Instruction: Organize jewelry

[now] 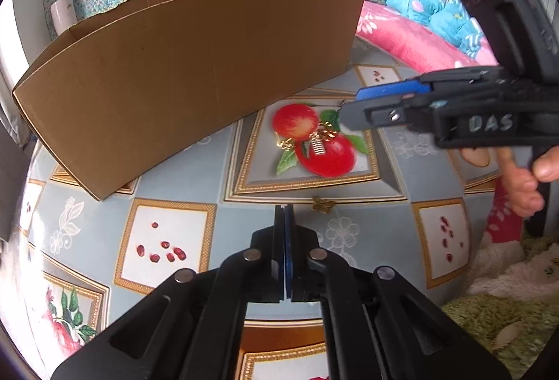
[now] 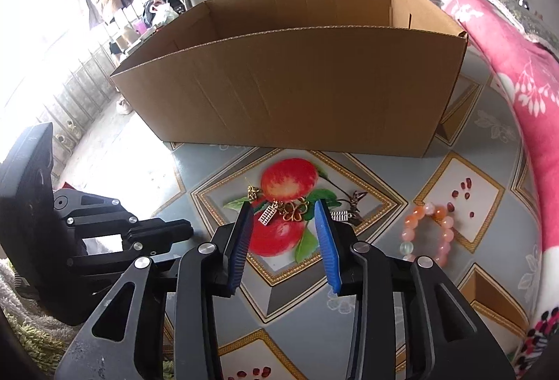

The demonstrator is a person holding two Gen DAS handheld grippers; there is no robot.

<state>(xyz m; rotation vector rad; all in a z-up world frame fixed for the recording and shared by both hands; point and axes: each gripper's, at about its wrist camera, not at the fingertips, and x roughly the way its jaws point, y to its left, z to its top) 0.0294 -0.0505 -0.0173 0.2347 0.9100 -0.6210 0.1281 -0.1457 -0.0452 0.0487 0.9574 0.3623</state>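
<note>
Small charms lie on the apple picture of the tablecloth: a gold clover charm (image 2: pixel 295 209), a silver abacus charm (image 2: pixel 267 215), a second silver one (image 2: pixel 340 215) on a brown cord, and a gold piece (image 2: pixel 253 192). My right gripper (image 2: pixel 284 207) hovers open over them, the clover and first abacus charm showing between its blue pads (image 2: pixel 241 247) untouched. In the left wrist view the charms (image 1: pixel 316 138) lie below the right gripper (image 1: pixel 351 105). My left gripper (image 1: pixel 284 208) is shut with nothing seen in it, and a gold butterfly charm (image 1: pixel 322 205) lies just right of its tips. A pink-orange bead bracelet (image 2: pixel 426 229) lies further right.
An open cardboard box (image 2: pixel 297 90) stands on the table just behind the charms, its inside hidden from here. A pink flowered blanket (image 2: pixel 517 72) borders the table on the right. The left gripper (image 2: pixel 188 229) sits at the table's left edge. A hand (image 1: pixel 524 177) holds the right gripper.
</note>
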